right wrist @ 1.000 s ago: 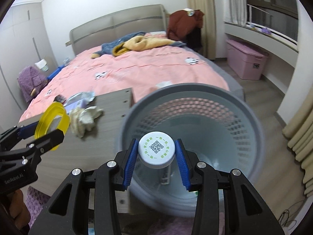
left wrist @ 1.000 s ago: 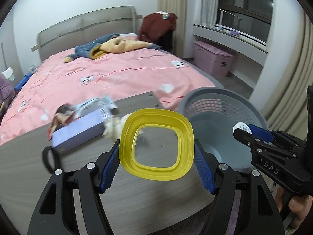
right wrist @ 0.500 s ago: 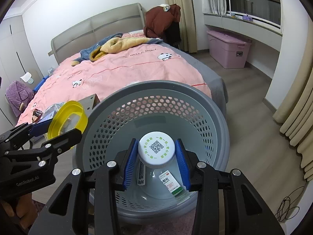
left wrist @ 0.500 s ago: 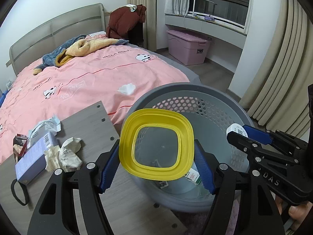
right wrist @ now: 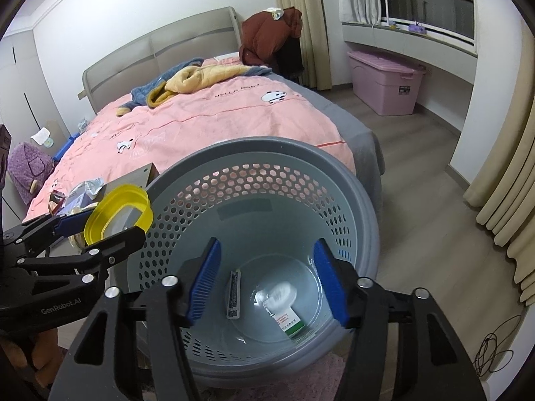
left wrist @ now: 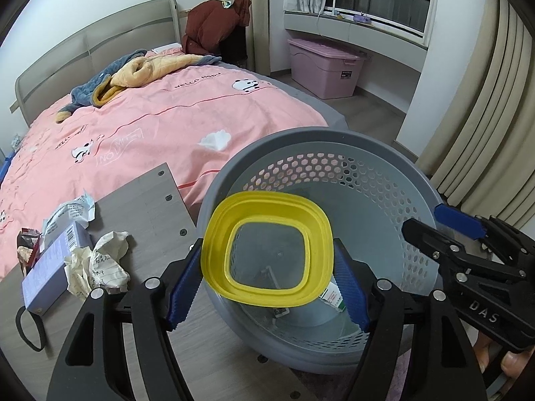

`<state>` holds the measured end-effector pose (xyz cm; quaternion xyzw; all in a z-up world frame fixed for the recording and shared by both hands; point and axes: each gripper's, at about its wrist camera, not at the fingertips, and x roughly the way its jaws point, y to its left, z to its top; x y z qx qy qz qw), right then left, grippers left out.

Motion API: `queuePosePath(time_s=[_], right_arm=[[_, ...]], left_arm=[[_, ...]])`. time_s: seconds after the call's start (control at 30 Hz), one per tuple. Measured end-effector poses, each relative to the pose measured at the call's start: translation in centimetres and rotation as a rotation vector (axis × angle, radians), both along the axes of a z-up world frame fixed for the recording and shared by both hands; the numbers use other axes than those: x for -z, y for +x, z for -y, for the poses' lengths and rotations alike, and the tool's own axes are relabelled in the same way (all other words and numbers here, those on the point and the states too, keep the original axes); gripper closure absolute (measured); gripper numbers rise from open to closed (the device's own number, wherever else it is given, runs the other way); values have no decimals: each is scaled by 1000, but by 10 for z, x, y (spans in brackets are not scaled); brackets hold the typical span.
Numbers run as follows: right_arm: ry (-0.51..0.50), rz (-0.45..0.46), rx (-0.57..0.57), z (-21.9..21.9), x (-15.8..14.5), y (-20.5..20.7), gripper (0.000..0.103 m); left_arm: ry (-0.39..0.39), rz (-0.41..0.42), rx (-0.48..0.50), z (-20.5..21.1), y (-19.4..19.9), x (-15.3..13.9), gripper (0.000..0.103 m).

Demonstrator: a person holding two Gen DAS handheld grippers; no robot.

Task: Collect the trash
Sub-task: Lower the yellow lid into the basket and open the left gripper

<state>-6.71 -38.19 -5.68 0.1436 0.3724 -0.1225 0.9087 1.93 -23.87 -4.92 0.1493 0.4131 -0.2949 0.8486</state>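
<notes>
The yellow lid (left wrist: 267, 249) is clamped between the blue pads of the left gripper (left wrist: 267, 287), tilted, and is held over the near rim of the grey perforated basket (left wrist: 367, 173). Through its clear centre, the basket floor is seen. The right gripper (right wrist: 265, 284) is spread wide with nothing between its fingers, and is held above the basket mouth. Below and between its jaws, on the basket floor, a blurred white cap (right wrist: 279, 295), a green-and-white packet (right wrist: 289, 320) and a dark flat strip (right wrist: 234, 295) are seen. To the left of the left jaws, on the grey table (left wrist: 147, 207), crumpled paper (left wrist: 100, 264), a lilac box (left wrist: 50, 270) and a torn wrapper (left wrist: 72, 212) are found. Beyond both jaws, the pink bed (left wrist: 150, 123) is seen.
</notes>
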Motion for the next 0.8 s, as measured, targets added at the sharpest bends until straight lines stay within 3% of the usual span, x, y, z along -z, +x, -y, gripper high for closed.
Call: queuePosePath(time_s=[0.8], right_arm=[[1,-3,1,-4,0,-5,42]], left_arm=[[-11,18,-54,-17,-10,-9,28]])
